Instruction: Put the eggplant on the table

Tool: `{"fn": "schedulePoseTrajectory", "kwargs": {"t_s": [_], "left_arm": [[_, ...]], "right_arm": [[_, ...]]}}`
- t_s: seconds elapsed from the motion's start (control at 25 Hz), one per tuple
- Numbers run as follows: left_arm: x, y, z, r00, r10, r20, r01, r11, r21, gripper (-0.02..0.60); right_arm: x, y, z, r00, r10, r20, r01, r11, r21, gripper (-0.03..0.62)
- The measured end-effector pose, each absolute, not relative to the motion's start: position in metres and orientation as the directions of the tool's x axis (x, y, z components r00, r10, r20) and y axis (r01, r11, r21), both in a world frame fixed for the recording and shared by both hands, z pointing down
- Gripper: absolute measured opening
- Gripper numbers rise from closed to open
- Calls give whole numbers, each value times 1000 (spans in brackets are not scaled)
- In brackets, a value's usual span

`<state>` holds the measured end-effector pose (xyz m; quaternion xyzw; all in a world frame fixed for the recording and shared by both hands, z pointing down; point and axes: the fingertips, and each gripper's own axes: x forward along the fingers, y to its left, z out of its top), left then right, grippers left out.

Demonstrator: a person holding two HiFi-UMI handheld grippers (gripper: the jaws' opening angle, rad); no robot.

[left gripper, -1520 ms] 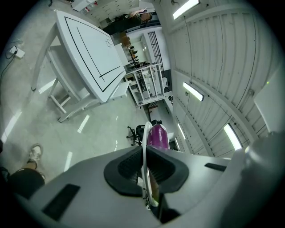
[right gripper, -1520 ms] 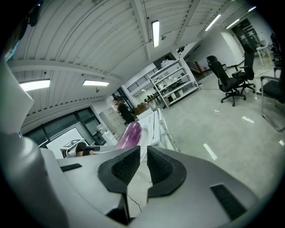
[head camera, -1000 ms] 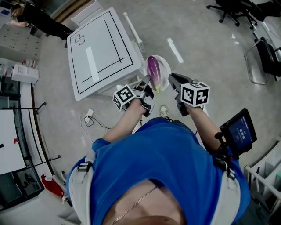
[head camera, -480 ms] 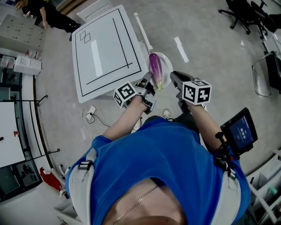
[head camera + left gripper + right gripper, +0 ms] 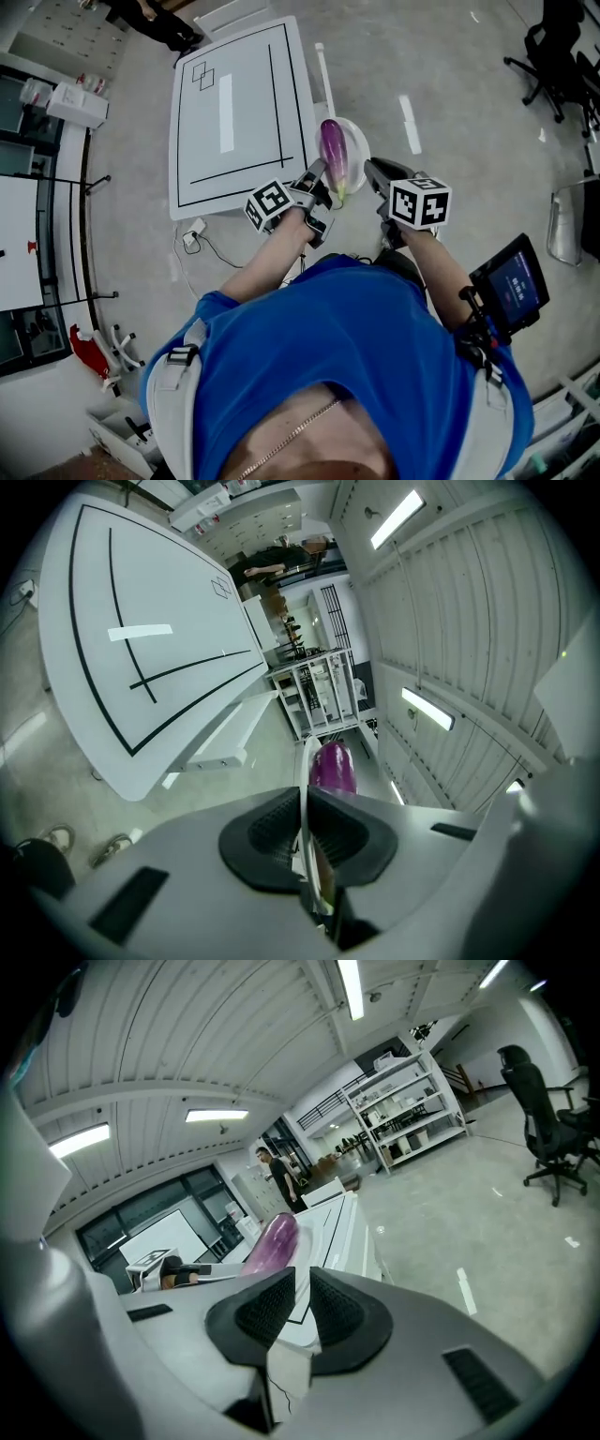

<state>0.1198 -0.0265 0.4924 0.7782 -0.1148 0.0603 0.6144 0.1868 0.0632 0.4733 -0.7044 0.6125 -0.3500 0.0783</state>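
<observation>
A purple eggplant (image 5: 332,154) lies on a white plate (image 5: 355,141) held in the air over the floor, just off the right edge of the white table (image 5: 239,103) with black lines. My left gripper (image 5: 317,180) is shut on the plate's near-left rim and my right gripper (image 5: 373,172) on its near-right rim. In the left gripper view the plate's rim (image 5: 303,771) runs edge-on between the closed pads (image 5: 272,834), with the eggplant (image 5: 333,766) beyond and the table (image 5: 122,649) to the left. The right gripper view shows the eggplant (image 5: 272,1238) above the jaws clamped on the plate (image 5: 302,1290).
Office chairs (image 5: 562,47) stand at the far right. A power strip and cable (image 5: 192,239) lie on the floor by the table's near corner. Shelves and cabinets (image 5: 37,187) line the left side. Another person (image 5: 159,14) stands beyond the table.
The table has shifted rightward and nearer in the head view, so the held plate and eggplant now sit closer to its right edge. Both grippers keep their hold.
</observation>
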Motion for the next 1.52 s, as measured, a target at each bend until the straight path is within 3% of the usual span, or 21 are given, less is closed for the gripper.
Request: {"fn": "schedulePoseTrajectory", "kwargs": {"t_s": [0.52,0.96,1.52], "left_arm": [[201,-68,490,931,-292,217,-271,-159,949,28],[180,-91,475,893,-399,208,-282,-138,949,28],[189,-237,507,843,-481,241,-324,-97,941,28]], "right_arm": [[285,6,465,-161,-906,392,-846,-79,-528,43],[273,-27,450,-251,-887,388,-857,17,-515,43],[288,-185,487,-340,-833,437,-857,83,-509,43]]}}
